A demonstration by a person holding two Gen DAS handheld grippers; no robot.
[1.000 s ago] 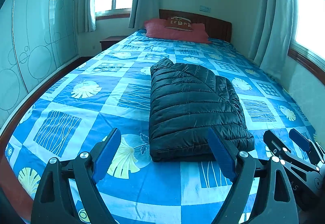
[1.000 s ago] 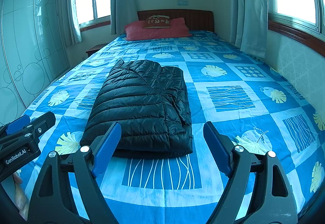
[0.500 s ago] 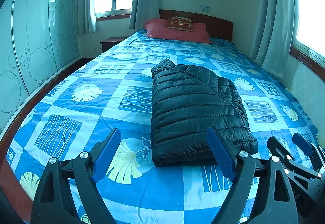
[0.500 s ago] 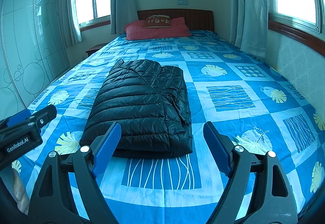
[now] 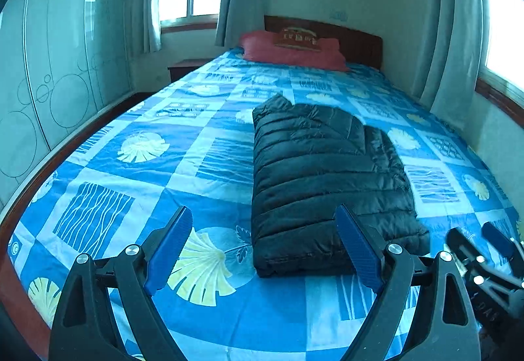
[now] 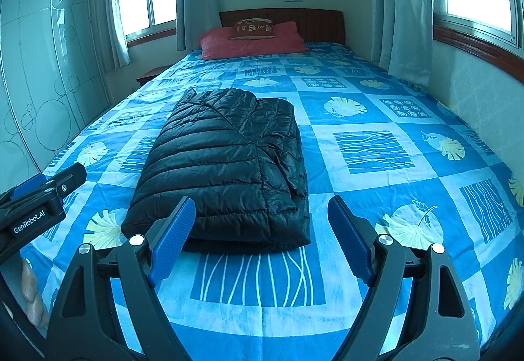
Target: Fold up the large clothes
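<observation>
A black quilted puffer jacket (image 5: 324, 177) (image 6: 226, 168) lies folded into a neat rectangle on the blue patterned bedspread (image 5: 183, 145) (image 6: 376, 145). My left gripper (image 5: 263, 244) hovers open before the jacket's near left corner, with nothing between its blue pads. My right gripper (image 6: 260, 235) hovers open in front of the jacket's near edge, also empty. Each gripper appears at the edge of the other's view: the right gripper (image 5: 484, 249) at the lower right, the left gripper (image 6: 49, 187) at the left.
A red pillow (image 6: 252, 40) with a small brown cushion lies against the wooden headboard (image 6: 321, 22). A glass-fronted wardrobe (image 5: 42, 73) runs along the left side, and a wall with windows and curtains (image 6: 406, 7) stands at the right. A nightstand (image 5: 185, 66) sits beside the bed's head.
The left gripper has drifted left and slightly lower, so the jacket sits farther right in its view. The right gripper has stayed still. The jacket has not moved.
</observation>
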